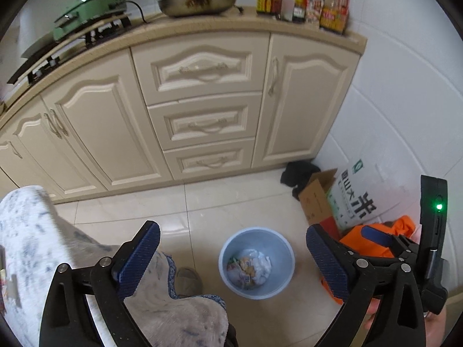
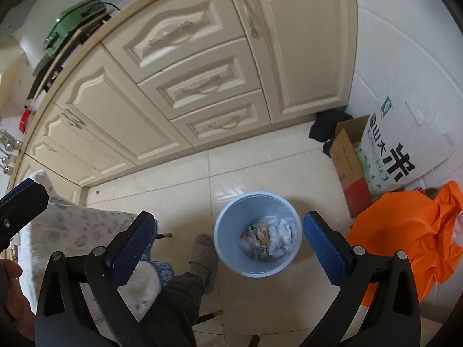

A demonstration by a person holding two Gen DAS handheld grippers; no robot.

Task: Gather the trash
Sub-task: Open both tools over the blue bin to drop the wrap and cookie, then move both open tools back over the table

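Trash (image 2: 267, 241) lies heaped at the bottom of a pale blue bin (image 2: 228, 248) on the tiled floor: crumpled white tissue, clear plastic and a few yellow and printed wrappers. Seen from the right gripper (image 2: 228, 243), the bin stands below and between the two blue-padded fingers, nearer the right-hand one. Those jaws stand wide apart with nothing between the pads. The left gripper (image 1: 233, 258) looks down on the same bin (image 1: 231, 271), which again sits in the gap between its fingers, and the litter (image 1: 250, 269) shows inside it. Its jaws too are spread wide and hold nothing.

Beside the left finger of each gripper hangs a mottled grey-and-white cloth (image 1: 34, 248) with a blue edge. Past that cloth a slippered foot (image 2: 204, 256) rests on the floor just left of the bin. To the right of the right-hand fingers lie an orange plastic bag (image 2: 405, 231), an open cardboard box (image 2: 345, 159) and a white rice sack (image 2: 405, 141) leaning on the wall. Beyond the fingertips runs a row of cream cabinets (image 1: 202, 98), with a green appliance (image 1: 89, 11), a pan (image 1: 199, 4) and bottles (image 1: 303, 0) on the counter above.
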